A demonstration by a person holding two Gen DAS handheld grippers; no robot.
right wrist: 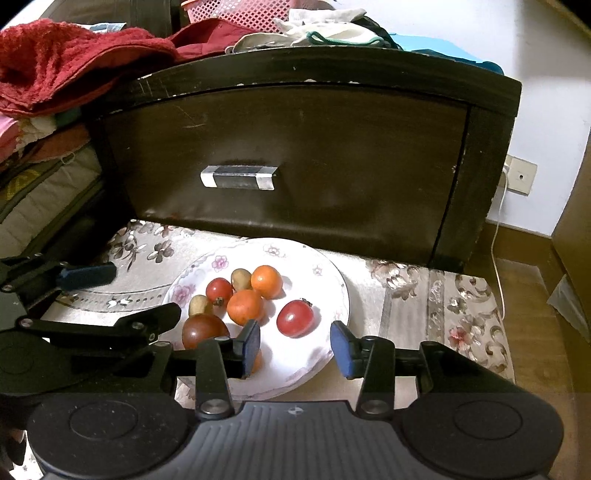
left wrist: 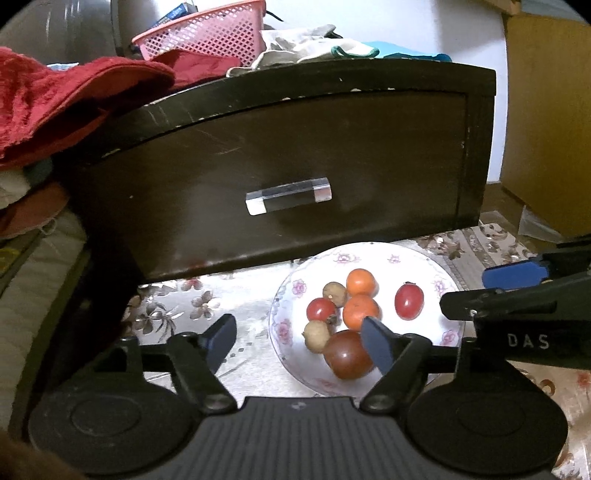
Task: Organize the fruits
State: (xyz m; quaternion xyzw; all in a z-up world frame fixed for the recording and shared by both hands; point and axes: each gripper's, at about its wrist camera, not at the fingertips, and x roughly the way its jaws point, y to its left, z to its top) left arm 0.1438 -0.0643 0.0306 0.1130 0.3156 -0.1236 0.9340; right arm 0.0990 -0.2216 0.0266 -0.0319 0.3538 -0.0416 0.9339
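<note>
Nearest the right wrist camera, the right gripper [right wrist: 294,349] hangs low over the near rim of the flowered plate [right wrist: 325,273], its blue pads spread wide with nothing between them. On that plate all the fruit is gathered: a dark tomato [right wrist: 204,331] at the near left, two orange fruits [right wrist: 246,306] [right wrist: 266,281] in the middle, a small red tomato [right wrist: 219,289] beside them, two tan longan-like fruits [right wrist: 200,305] [right wrist: 241,278], and an oval red tomato [right wrist: 295,318] lying a little apart to the right. Part of another orange fruit seems to peek out behind the right gripper's left finger, though it is mostly hidden. The left gripper [left wrist: 299,339] is likewise spread and empty, sitting over the patterned tablecloth [left wrist: 177,306] just left of the plate, its right finger overlapping the dark tomato in view; whether it touches cannot be told. Behind the plate stands a dark drawer front [left wrist: 295,166] with a clear handle [left wrist: 289,195], topped with red cloth [left wrist: 66,99] and a pink basket [left wrist: 207,33]. With the fruit on one plate and both tools empty, the scene fits either sorting about to go on or fruit already gathered. Any further pick would call for centring the open fingers on one round fruit and closing gently, since these will roll and bruise.
</note>
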